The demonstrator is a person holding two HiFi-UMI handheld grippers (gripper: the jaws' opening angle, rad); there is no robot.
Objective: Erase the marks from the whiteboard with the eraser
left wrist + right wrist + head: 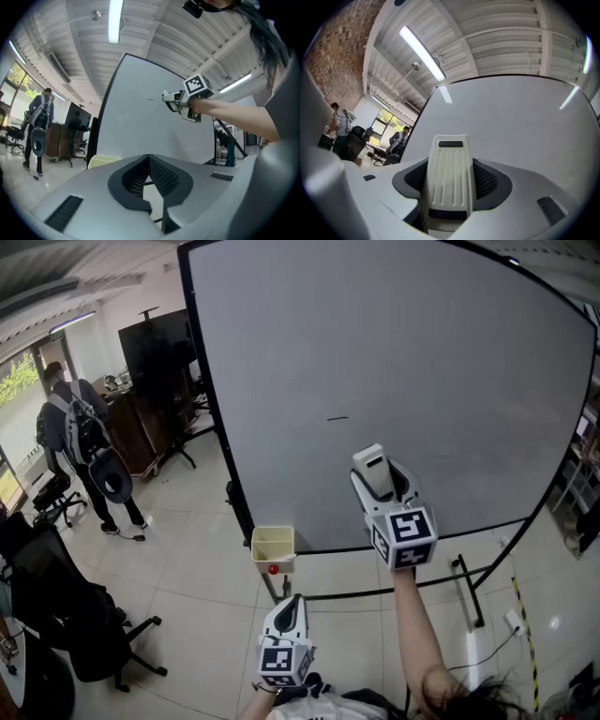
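eraser (448,176), lengthwise toward whiteboard (394,362), pinched by right gripper (379,482) fingers; left gripper (294,602) fingers together.

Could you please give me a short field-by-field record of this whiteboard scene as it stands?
Board: large grey-white whiteboard in a black frame, upright
Marks: one short dark stroke
Right gripper: shut on cream ribbed plastic eraser, below-right of the stroke in the head view
Left gripper: shut, empty, held low
Eraser touching board: cannot tell

Whiteboard (422,362): large, black-framed, upright on stand; one short dark mark (337,418) near centre. Eraser (372,465): cream, ribbed back, clamped in right tongs (382,486), below the mark (contact with board unclear).
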